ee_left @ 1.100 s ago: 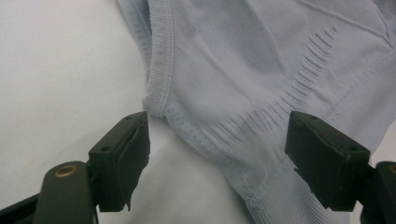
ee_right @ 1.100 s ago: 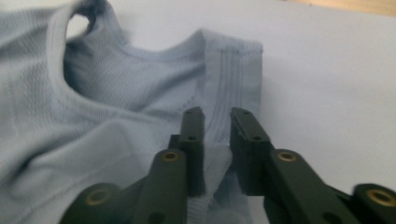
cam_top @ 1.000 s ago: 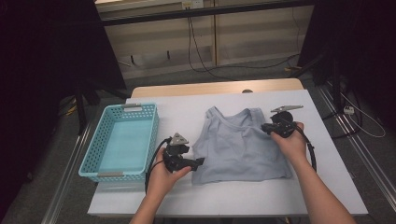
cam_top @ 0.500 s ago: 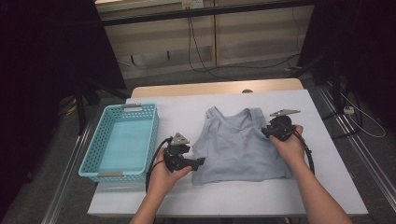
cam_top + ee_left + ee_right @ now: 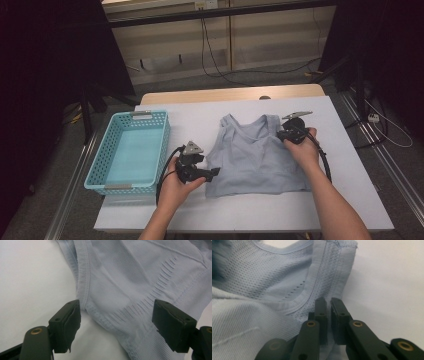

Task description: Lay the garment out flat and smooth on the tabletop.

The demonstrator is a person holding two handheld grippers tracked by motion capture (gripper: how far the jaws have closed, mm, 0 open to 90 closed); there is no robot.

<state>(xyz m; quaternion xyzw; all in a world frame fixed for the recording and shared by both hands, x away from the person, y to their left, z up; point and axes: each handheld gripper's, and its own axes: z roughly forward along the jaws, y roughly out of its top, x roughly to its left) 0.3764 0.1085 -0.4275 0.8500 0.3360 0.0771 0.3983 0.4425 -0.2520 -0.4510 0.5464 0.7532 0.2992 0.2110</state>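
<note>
Grey tank top (image 5: 255, 157) lies flat mid-table, just right of the blue basket (image 5: 131, 150). Right gripper (image 5: 329, 305) has just closed its jaws onto the shoulder strap. Left gripper (image 5: 116, 315) jaws wide astride the bottom corner, no grip yet. Risk: thin strap pinch slips on lift, top sags w/ one side loose.

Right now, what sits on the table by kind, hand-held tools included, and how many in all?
Light blue-grey tank top: 1
Turquoise plastic basket: 1
Hand-held tools: 2, left tool and right tool
Total: 4
</note>
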